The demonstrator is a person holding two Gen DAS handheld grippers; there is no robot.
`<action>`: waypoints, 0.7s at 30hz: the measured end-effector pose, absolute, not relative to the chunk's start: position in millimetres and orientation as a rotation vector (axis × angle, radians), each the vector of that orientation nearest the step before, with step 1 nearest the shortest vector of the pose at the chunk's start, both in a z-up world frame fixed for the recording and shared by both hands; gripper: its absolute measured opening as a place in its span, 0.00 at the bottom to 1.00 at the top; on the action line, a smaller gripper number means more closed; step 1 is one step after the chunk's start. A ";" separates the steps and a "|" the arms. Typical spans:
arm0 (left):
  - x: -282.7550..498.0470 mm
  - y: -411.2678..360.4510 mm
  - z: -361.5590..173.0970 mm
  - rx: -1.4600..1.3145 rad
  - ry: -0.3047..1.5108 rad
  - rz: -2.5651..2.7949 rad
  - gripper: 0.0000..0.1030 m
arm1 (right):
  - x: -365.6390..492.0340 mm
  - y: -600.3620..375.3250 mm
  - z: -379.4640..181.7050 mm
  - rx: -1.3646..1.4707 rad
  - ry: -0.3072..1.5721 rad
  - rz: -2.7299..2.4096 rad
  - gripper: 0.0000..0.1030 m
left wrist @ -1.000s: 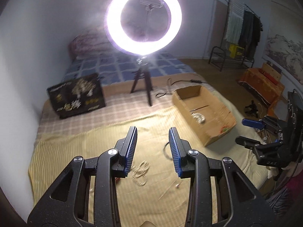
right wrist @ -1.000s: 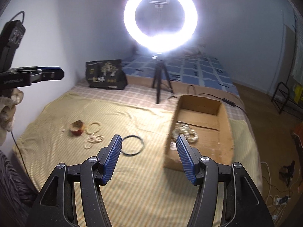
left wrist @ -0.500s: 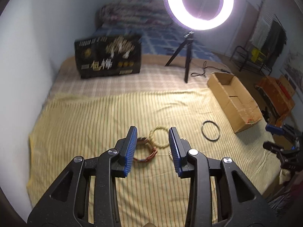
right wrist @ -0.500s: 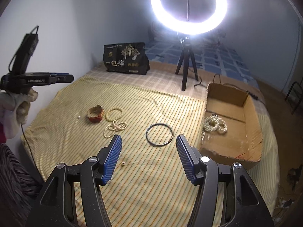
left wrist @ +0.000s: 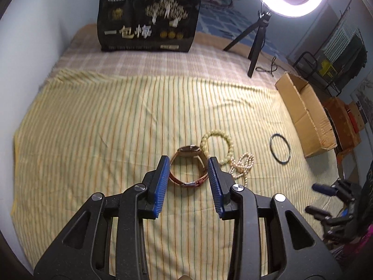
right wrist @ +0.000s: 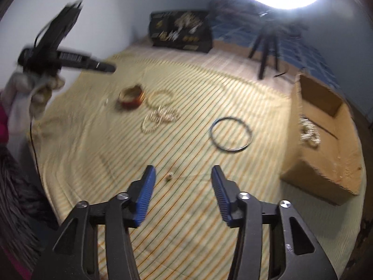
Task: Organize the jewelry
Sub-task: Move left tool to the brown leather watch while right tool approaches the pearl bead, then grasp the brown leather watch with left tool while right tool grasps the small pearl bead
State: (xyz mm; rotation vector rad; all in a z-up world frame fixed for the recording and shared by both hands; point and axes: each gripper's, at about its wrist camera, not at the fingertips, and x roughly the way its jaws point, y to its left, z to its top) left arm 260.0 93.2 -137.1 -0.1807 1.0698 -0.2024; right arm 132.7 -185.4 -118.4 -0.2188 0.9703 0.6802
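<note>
My left gripper point(left wrist: 186, 161) is open, its jaws standing either side of a brown-strap watch point(left wrist: 188, 179) on the yellow striped sheet, above it. Right of the watch lie a pale bead bracelet point(left wrist: 229, 145) and a pearl necklace point(left wrist: 242, 165). A black ring point(left wrist: 279, 148) lies further right. My right gripper point(right wrist: 181, 170) is open and empty, above the sheet near a small loose bead point(right wrist: 169, 175). The right wrist view also shows the watch point(right wrist: 130, 96), the pearl necklace point(right wrist: 160, 117), the black ring point(right wrist: 230, 136) and a cardboard box point(right wrist: 326, 161) holding pearl jewelry point(right wrist: 309, 134).
The cardboard box point(left wrist: 303, 116) sits at the sheet's right edge. A black printed bag point(left wrist: 149, 21) stands at the back. A ring light on a tripod point(left wrist: 256, 35) stands behind the sheet. The other hand-held gripper point(right wrist: 67, 58) shows at left in the right wrist view.
My left gripper has swung left from the box and moved down over the watch. My right gripper has swung left and lower toward the sheet, now near the black ring and loose bead.
</note>
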 end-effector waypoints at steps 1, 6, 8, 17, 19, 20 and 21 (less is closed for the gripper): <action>262.3 93.3 -142.8 -0.193 1.087 -0.201 0.32 | 132.1 -180.1 -124.6 -0.238 0.984 0.690 0.39; 273.7 97.0 -169.3 -0.270 1.165 -0.179 0.26 | 134.8 -166.6 -143.3 -0.272 1.026 0.721 0.34; 277.1 97.3 -176.1 -0.278 1.182 -0.172 0.26 | 136.5 -165.3 -147.4 -0.277 1.033 0.721 0.34; 284.4 95.6 -195.1 -0.267 1.216 -0.146 0.25 | 137.0 -162.0 -162.1 -0.299 1.075 0.742 0.26; 285.9 97.0 -201.5 -0.285 1.232 -0.140 0.25 | 136.9 -160.1 -165.1 -0.308 1.081 0.743 0.25; 286.4 96.6 -203.8 -0.285 1.237 -0.138 0.25 | 137.4 -159.2 -166.0 -0.309 1.081 0.743 0.25; 286.5 95.6 -204.5 -0.278 1.238 -0.137 0.25 | 137.8 -158.3 -166.3 -0.309 1.083 0.743 0.25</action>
